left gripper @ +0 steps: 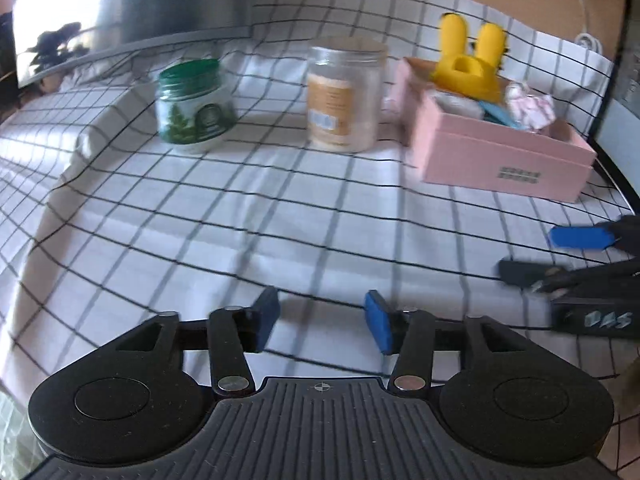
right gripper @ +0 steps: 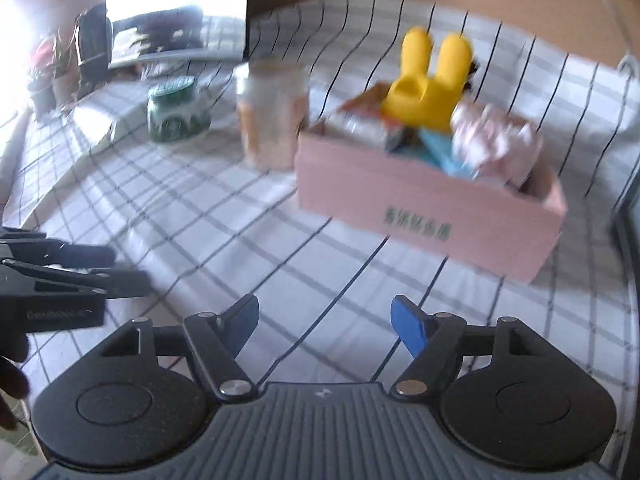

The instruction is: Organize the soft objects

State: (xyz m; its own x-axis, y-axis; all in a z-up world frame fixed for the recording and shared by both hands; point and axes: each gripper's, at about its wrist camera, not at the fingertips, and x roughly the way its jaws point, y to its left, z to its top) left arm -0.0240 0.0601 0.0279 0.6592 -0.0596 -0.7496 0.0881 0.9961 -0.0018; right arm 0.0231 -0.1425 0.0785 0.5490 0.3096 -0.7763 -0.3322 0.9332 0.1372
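- Left gripper (left gripper: 322, 320) stood open over the checked cloth (left gripper: 240, 220), nothing between its blue pads (left gripper: 378, 322).
- Right gripper (right gripper: 324, 326) was likewise open and empty above the cloth.
- Pink box (left gripper: 500, 156) sat on the cloth, ahead and to the right of the left gripper, well apart from it; in the right wrist view the box (right gripper: 420, 208) lay ahead and slightly right of the right gripper, near but not touching.
- Yellow toy (left gripper: 472, 60) stood in the box, two ear-like prongs up, rising above the rim.
- Pink-white soft item (left gripper: 528, 106) lay in the box to the right of the toy; blue item (left gripper: 496, 114) lay between them. Detail blurred.
- Clear jar (left gripper: 344, 96) stood upright just left of the box.
- Green jar (left gripper: 194, 104) stood left of the clear jar, apart from it.
- Both jars lay well ahead of the left gripper.
- Right gripper's fingers (left gripper: 580, 236) showed at the right edge of the left wrist view, apart from the box.
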